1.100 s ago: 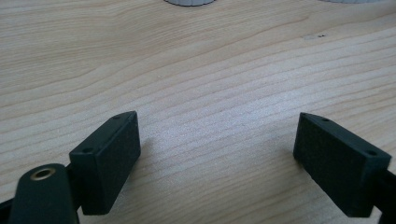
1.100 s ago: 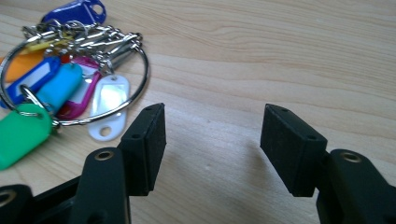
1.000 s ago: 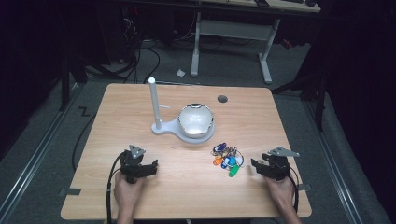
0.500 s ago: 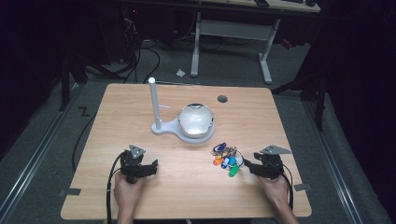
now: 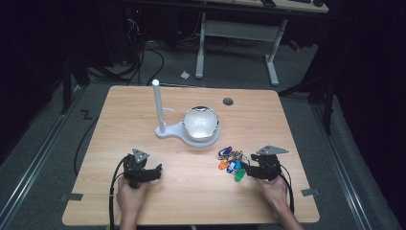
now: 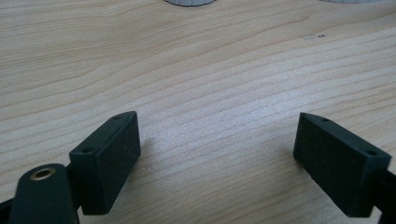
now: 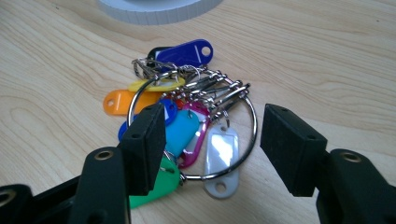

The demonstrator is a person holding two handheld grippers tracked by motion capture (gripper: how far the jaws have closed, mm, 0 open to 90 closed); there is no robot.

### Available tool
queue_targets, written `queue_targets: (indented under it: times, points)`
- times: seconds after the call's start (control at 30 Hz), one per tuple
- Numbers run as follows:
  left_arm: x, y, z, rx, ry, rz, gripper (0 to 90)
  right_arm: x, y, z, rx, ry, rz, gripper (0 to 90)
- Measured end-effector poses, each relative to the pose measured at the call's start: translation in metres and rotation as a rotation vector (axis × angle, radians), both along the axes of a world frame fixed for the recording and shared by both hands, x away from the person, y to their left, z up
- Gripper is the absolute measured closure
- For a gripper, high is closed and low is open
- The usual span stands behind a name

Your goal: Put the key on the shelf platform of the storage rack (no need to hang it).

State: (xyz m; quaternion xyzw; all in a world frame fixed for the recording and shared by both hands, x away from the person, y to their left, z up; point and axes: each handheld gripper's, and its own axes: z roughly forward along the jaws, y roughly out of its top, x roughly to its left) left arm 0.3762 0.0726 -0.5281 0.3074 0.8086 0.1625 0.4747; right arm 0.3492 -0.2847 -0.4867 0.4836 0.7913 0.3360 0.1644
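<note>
Now the right gripper (image 5: 245,168) has moved left, reaching the key ring (image 5: 231,162).

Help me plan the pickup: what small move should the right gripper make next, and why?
Probably ease the right gripper forward and down, then close on the metal ring of the key tags. Its jaws stand open, straddling the ring without touching it.

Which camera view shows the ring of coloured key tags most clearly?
The right gripper view: the ring of coloured key tags lies close ahead of the open right gripper, with each tag's colour and the metal ring distinct. The high view shows it as a small cluster on the table. The left gripper view looks along its own jaws at wood.
</note>
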Motion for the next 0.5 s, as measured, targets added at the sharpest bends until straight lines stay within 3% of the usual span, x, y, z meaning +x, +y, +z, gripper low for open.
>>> queue_targets:
  times: [0.27, 0.5]
  points:
    - [0.000, 0.000, 0.000, 0.000, 0.000, -0.001, 15.1, 0.010, 0.014, -0.001, 0.001, 0.005, 0.027, 40.7]
    - [0.000, 0.000, 0.000, 0.000, 0.000, 0.000, 15.1, 0.019, 0.021, -0.009, 0.003, 0.025, 0.015, 40.5]
